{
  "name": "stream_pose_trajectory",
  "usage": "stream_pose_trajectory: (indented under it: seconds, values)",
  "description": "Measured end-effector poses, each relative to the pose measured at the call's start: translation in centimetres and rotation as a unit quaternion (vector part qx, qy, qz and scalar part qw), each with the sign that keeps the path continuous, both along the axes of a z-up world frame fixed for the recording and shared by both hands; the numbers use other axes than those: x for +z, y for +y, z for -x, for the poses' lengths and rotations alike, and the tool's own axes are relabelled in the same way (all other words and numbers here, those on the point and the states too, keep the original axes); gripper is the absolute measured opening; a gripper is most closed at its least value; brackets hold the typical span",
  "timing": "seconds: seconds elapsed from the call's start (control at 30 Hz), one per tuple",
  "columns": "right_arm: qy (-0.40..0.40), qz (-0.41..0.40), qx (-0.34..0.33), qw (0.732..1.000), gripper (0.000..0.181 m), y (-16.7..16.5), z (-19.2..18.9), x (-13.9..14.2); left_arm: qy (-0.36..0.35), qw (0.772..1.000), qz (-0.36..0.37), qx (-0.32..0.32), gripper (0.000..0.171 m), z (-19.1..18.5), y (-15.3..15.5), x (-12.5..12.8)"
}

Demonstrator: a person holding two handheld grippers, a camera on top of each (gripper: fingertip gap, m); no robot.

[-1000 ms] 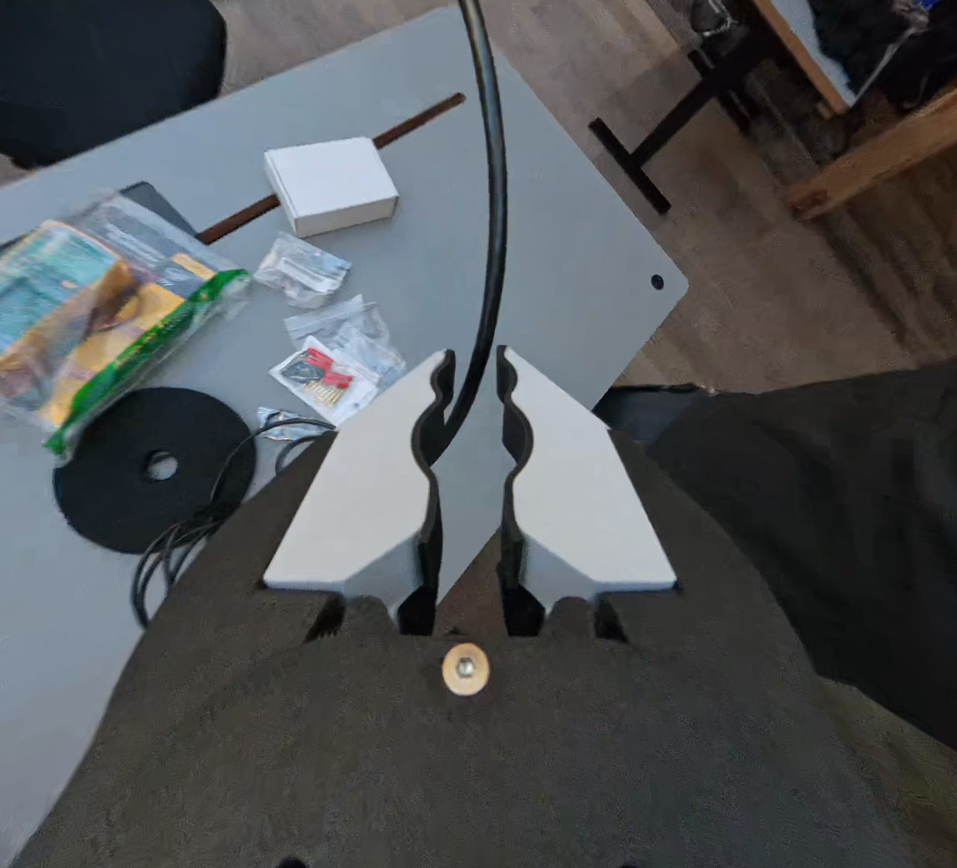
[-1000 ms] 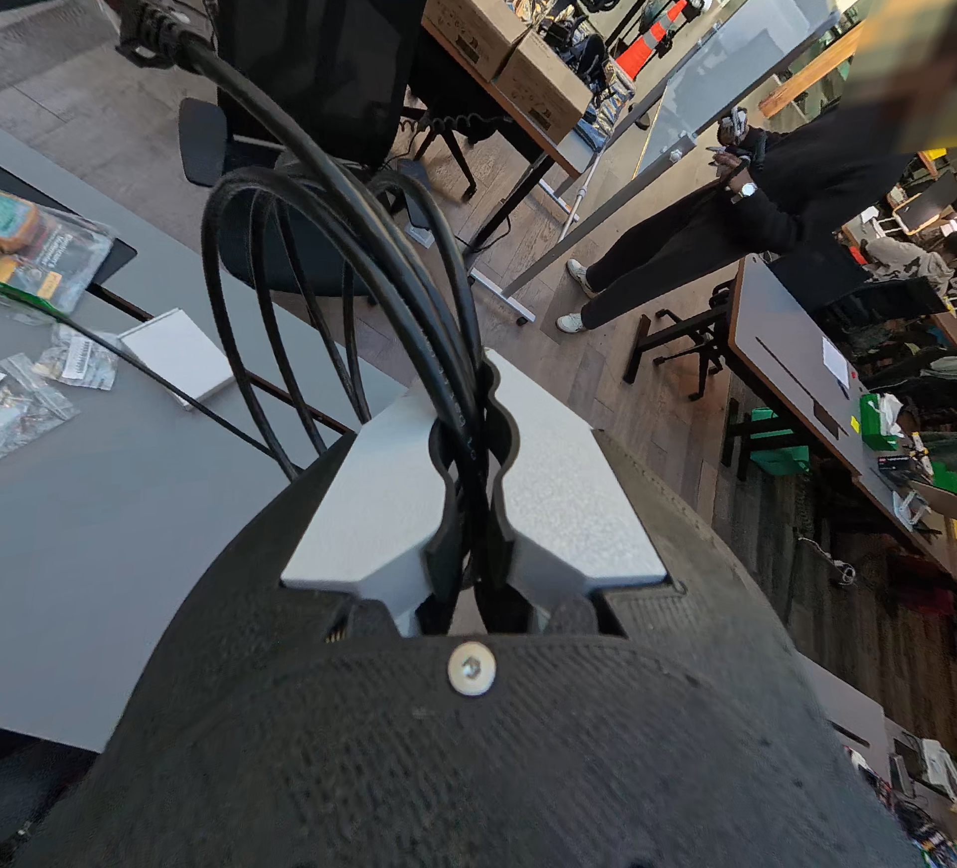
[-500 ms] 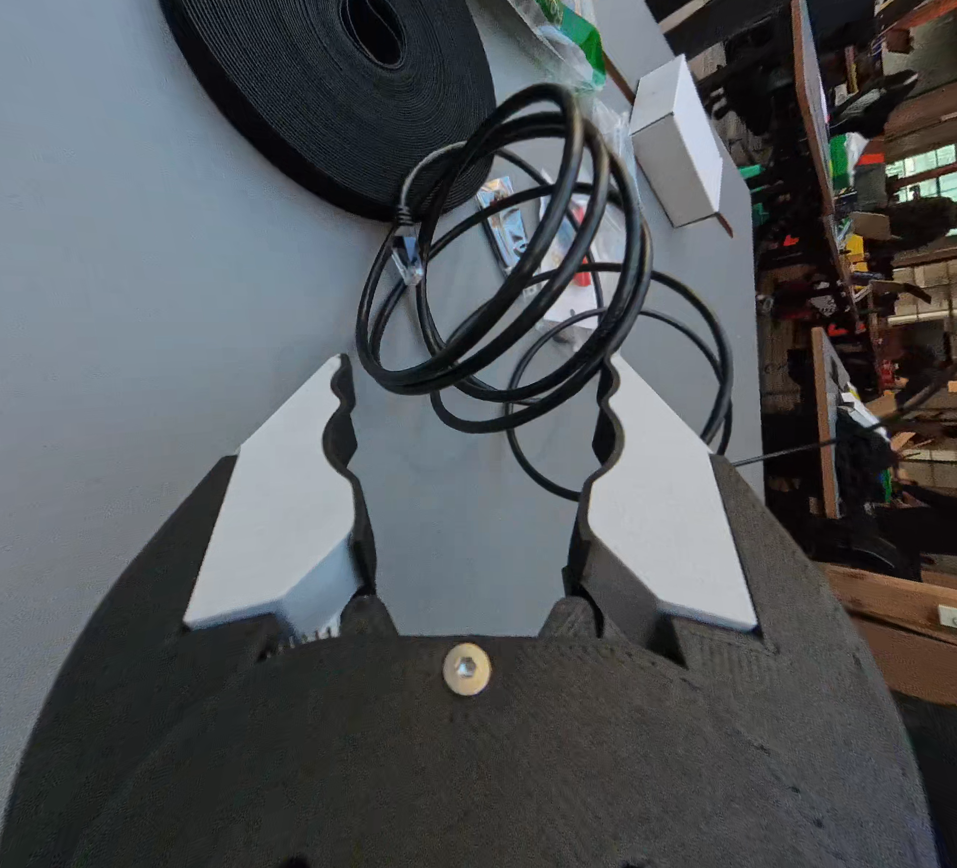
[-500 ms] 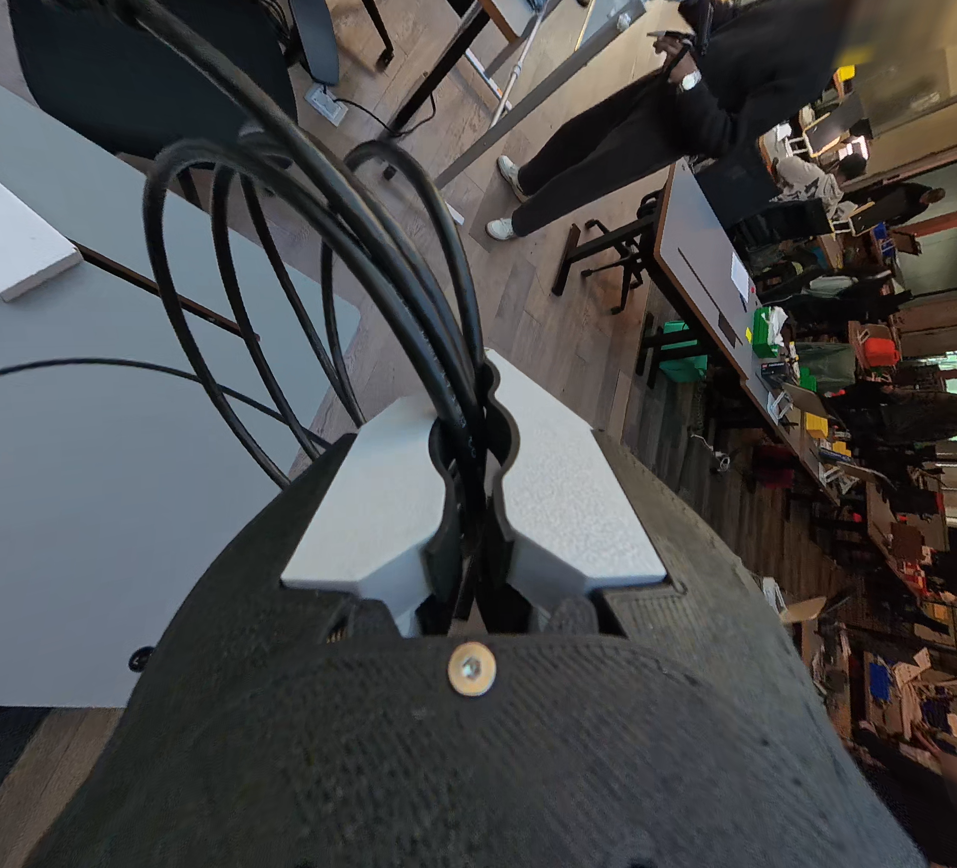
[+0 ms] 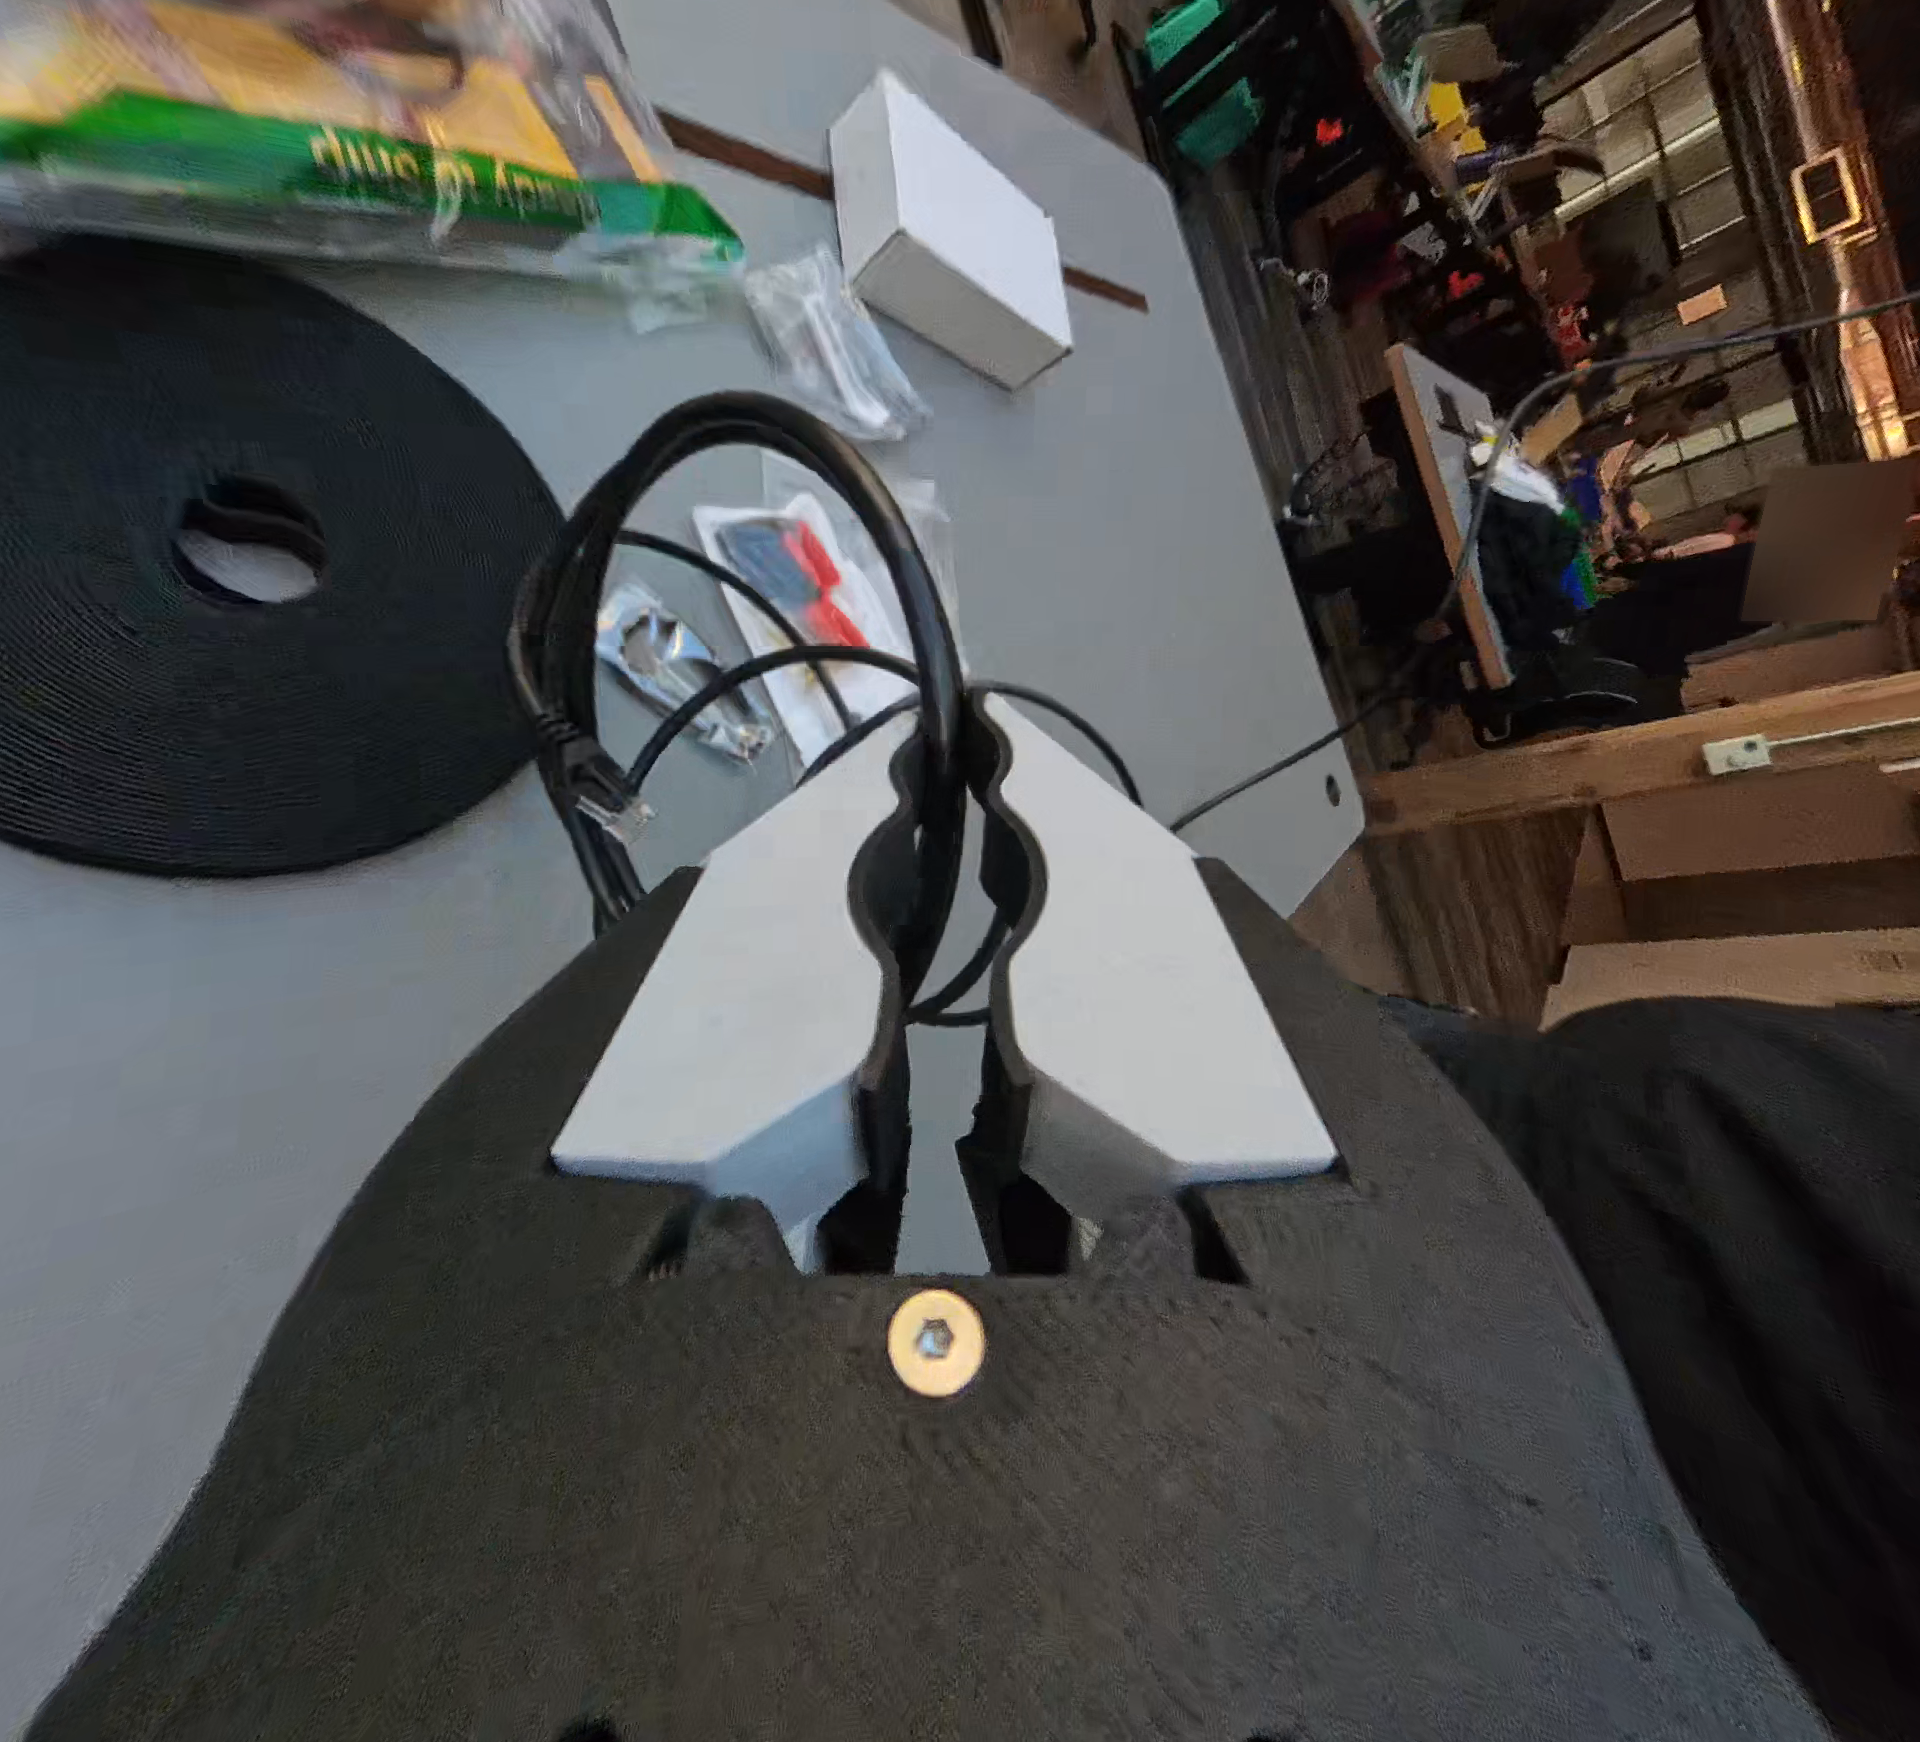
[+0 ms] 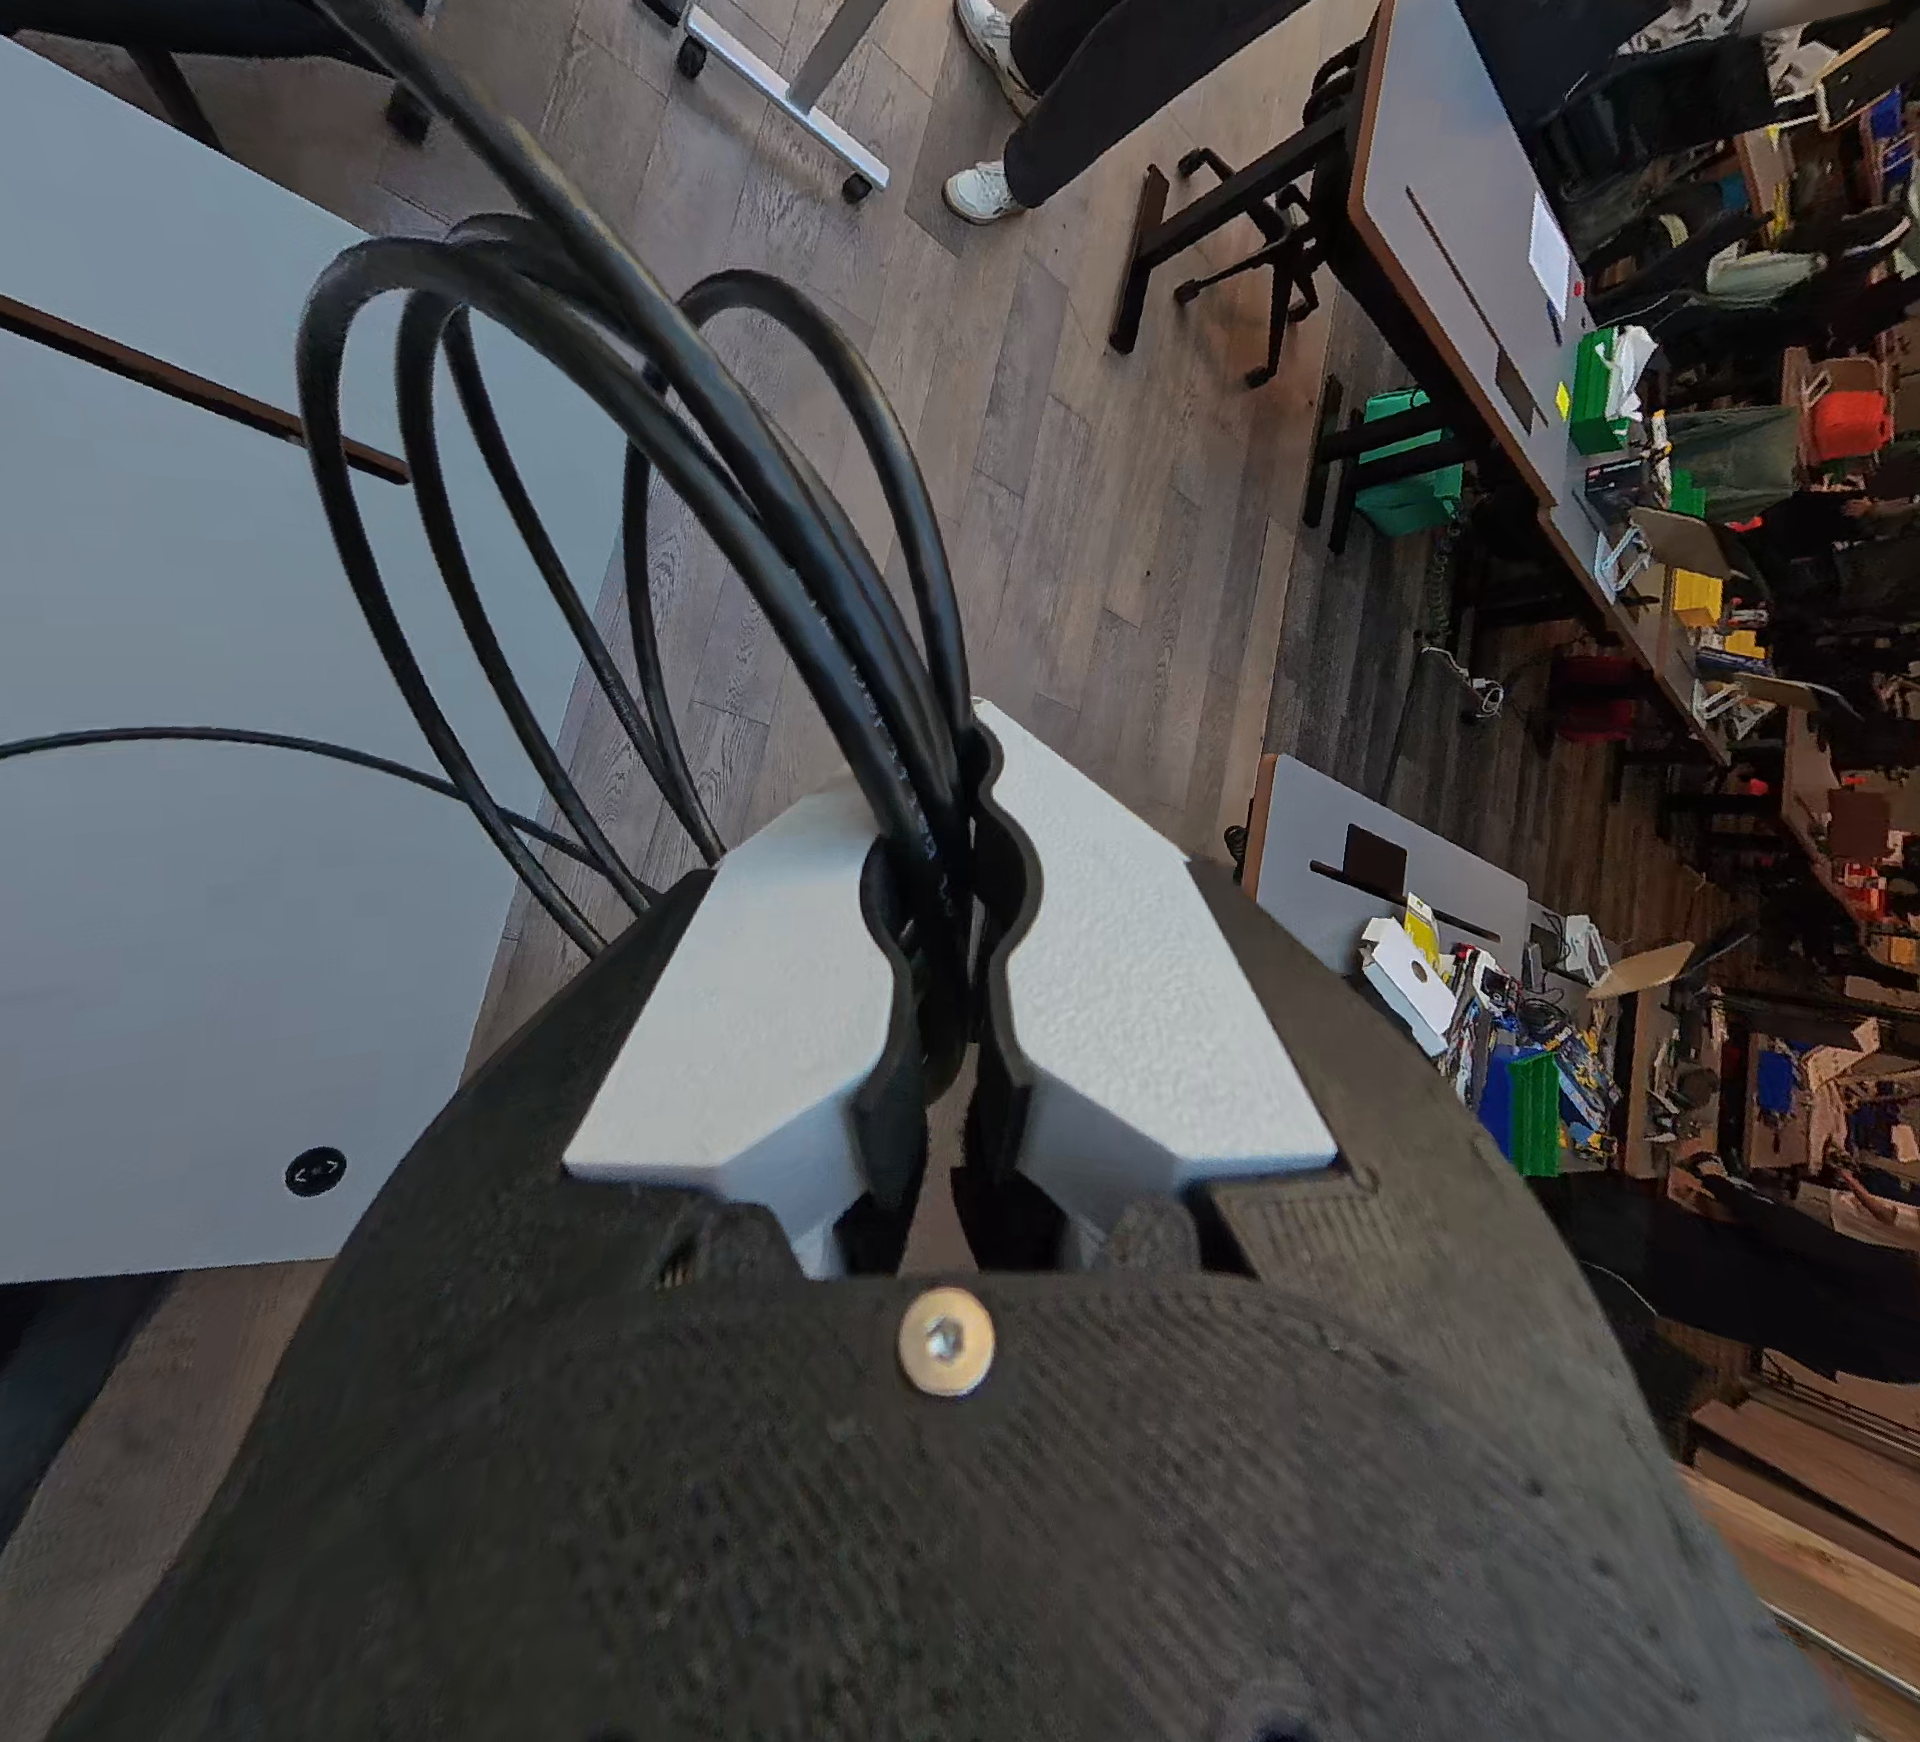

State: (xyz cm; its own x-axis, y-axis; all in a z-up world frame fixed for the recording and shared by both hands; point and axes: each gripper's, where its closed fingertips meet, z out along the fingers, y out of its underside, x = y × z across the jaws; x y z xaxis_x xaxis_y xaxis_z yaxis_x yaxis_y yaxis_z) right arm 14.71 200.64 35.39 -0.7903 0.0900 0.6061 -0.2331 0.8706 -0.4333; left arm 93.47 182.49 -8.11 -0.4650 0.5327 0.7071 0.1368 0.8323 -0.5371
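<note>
left gripper [image 5: 943,757] jaws clamp black cable [image 5: 914,549] (coiled) | right gripper [image 6: 951,799] jaws pinch cable loops [image 6: 727,487]

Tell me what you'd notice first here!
Black cable loops sprout from both grippers: the left gripper is shut on some above the grey table, the right gripper on a bunch over the wooden floor. A big black tape roll lies left.

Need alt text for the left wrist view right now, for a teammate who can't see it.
The left gripper is shut on a looped black cable above a grey table. A plug end hangs left of the fingers; behind lie a black tape roll, small plastic bags, a white box and a blurred green-edged packet.
</note>
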Motion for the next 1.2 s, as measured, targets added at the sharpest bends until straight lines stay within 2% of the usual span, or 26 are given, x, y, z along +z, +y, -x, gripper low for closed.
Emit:
stream_pose_trajectory:
  seconds: [0.1, 0.17, 0.23, 0.27, 0.3, 0.33, 0.4, 0.47, 0.5, 0.53, 0.57, 0.63, 0.67, 0.73, 0.77, 0.83, 0.9, 0.97, 1.07, 1.17, 1.2]
  values:
    - [-0.006, 0.009, 0.001, 1.0, 0.0, 0.8, 0.5, -0.4, -0.002, 0.997, 0.079, 0.018, 0.002, -3.9, -2.0, 11.3]
    - [-0.004, 0.016, 0.004, 1.0, 0.0, 1.2, 0.6, -0.3, -0.096, 0.983, 0.155, 0.014, 0.002, -6.5, -1.6, 17.5]
    - [-0.005, 0.022, 0.002, 1.0, 0.0, 1.7, 1.1, 0.0, -0.247, 0.94, 0.236, 0.026, 0.002, -10.1, -1.6, 21.4]
    - [-0.005, 0.025, -0.002, 1.0, 0.0, 1.9, 1.6, 0.3, -0.299, 0.916, 0.266, 0.031, 0.002, -11.5, -1.8, 23.0]
    - [-0.008, 0.033, -0.008, 0.999, 0.0, 2.1, 2.1, 0.7, -0.335, 0.904, 0.267, 0.018, 0.002, -12.2, -1.4, 23.8]
    - [-0.018, 0.044, -0.012, 0.999, 0.0, 2.2, 2.5, 1.1, -0.354, 0.903, 0.245, -0.001, 0.002, -12.4, -0.9, 23.6]
    - [-0.048, 0.067, -0.011, 0.997, 0.0, 2.1, 2.7, 1.0, -0.344, 0.918, 0.196, -0.033, 0.002, -10.9, 0.8, 21.6]
    - [-0.061, 0.073, -0.004, 0.995, 0.0, 1.8, 2.6, 0.1, -0.353, 0.916, 0.185, -0.047, 0.002, -9.5, 2.2, 17.1]
    - [-0.065, 0.072, 0.001, 0.995, 0.0, 1.6, 2.4, -0.8, -0.335, 0.928, 0.159, -0.046, 0.002, -8.3, 3.3, 13.3]
    - [-0.071, 0.07, 0.006, 0.995, 0.0, 1.5, 2.1, -1.8, -0.301, 0.946, 0.105, -0.052, 0.002, -6.3, 5.5, 8.6]
    - [-0.077, 0.067, 0.011, 0.995, 0.0, 1.4, 1.7, -2.8, -0.282, 0.956, 0.051, -0.065, 0.003, -4.8, 8.2, 3.2]
    - [-0.076, 0.051, 0.013, 0.996, 0.0, 1.6, 1.6, -4.8, -0.313, 0.948, 0.011, -0.06, 0.003, -4.4, 12.3, -6.4]
    - [-0.074, 0.041, 0.01, 0.996, 0.0, 1.8, 1.7, -5.6, -0.325, 0.945, 0.001, -0.045, 0.003, -4.8, 13.8, -9.9]
    - [-0.073, 0.023, 0.001, 0.997, 0.0, 2.4, 2.1, -6.9, -0.338, 0.941, 0.009, 0.001, 0.005, -6.2, 15.3, -14.0]
    - [-0.072, 0.016, -0.005, 0.997, 0.0, 2.7, 2.4, -7.3, -0.365, 0.931, 0.029, -0.001, 0.006, -7.3, 15.9, -15.4]
    - [-0.068, 0.008, -0.015, 0.998, 0.0, 3.2, 2.8, -7.7, -0.436, 0.897, 0.049, -0.053, 0.008, -9.5, 17.5, -17.9]
    - [-0.066, 0.004, -0.022, 0.998, 0.0, 3.5, 3.1, -7.8, -0.489, 0.865, 0.076, -0.085, 0.008, -11.3, 17.7, -19.0]
    - [-0.06, 0.0, -0.029, 0.998, 0.0, 3.7, 3.3, -7.4, -0.483, 0.865, 0.115, -0.069, 0.006, -11.6, 15.6, -17.7]
    - [-0.06, 0.003, -0.035, 0.998, 0.0, 3.9, 3.5, -6.5, -0.448, 0.882, 0.144, -0.016, 0.003, -11.8, 10.6, -13.3]
    - [-0.061, 0.011, -0.041, 0.997, 0.0, 3.9, 3.6, -5.5, -0.428, 0.887, 0.164, 0.05, 0.003, -14.1, 5.2, -8.2]
    - [-0.06, 0.014, -0.042, 0.997, 0.0, 3.9, 3.7, -5.2, -0.438, 0.882, 0.159, 0.069, 0.003, -15.8, 3.7, -7.1]
